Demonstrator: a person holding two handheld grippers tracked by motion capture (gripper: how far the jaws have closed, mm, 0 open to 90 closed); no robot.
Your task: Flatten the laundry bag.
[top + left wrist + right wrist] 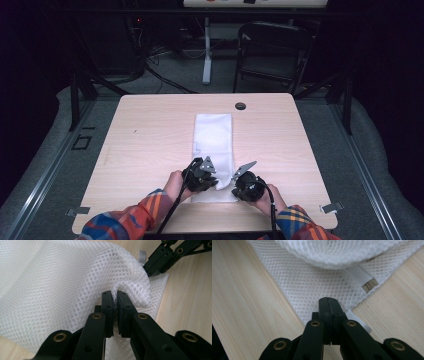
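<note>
A white mesh bag (214, 132) lies lengthwise down the middle of the wooden table (150, 135). At its near end my left gripper (212, 179) is shut on a raised fold of the mesh (62, 277), which bunches up between the jaws (114, 293). My right gripper (236, 186) sits just to the right at the bag's near right corner. Its jaws (329, 300) are shut on the mesh edge (312, 282). A zipper end (369, 285) and a white label (359, 275) show near that corner. The right gripper's black fingers (170, 255) also appear in the left gripper view.
A round cable hole (240, 106) sits near the table's far edge. Beyond the table stand a dark folding chair (272, 50) and a white desk leg (206, 55). The person's plaid sleeves (125, 222) come in at the near edge.
</note>
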